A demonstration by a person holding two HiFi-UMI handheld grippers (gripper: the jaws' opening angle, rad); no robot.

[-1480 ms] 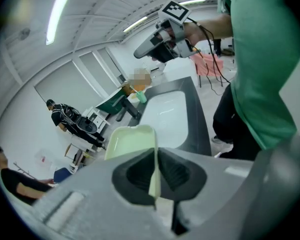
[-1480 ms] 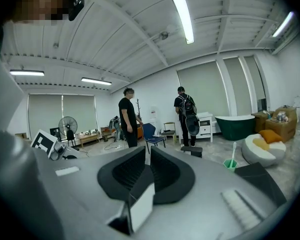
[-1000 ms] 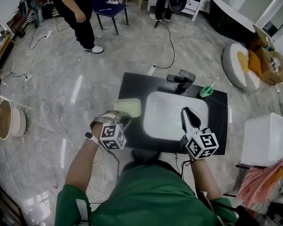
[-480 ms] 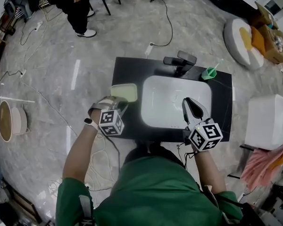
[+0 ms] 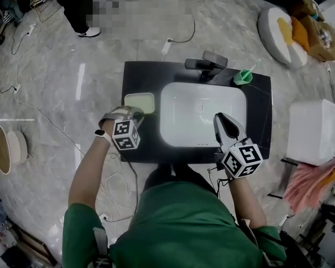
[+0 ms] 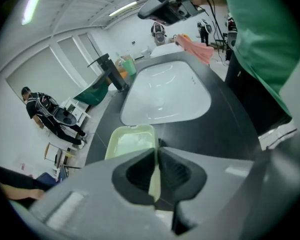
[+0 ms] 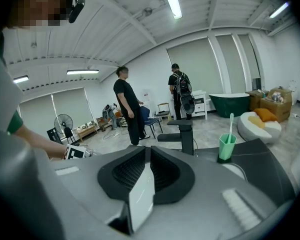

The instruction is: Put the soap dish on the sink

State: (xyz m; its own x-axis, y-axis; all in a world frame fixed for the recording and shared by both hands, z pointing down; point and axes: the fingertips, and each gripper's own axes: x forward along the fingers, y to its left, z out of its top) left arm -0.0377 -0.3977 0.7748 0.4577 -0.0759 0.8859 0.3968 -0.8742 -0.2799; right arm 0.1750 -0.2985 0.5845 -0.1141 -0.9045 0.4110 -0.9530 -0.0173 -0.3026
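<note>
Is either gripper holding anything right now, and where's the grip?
The left gripper is shut on the soap dish, its fingers pinching the dish's near rim. The right gripper is closed and holds nothing.

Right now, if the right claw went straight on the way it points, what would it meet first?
Most likely the black faucet at the back of the sink, just right of the line of the shut right claw. Depth is unclear, so it might slip past.

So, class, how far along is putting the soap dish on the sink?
Done: the soap dish appears to rest on the black countertop beside the basin. In hand: the left tongs grip its near rim; the right tongs are shut, empty. Left: letting go.
</note>
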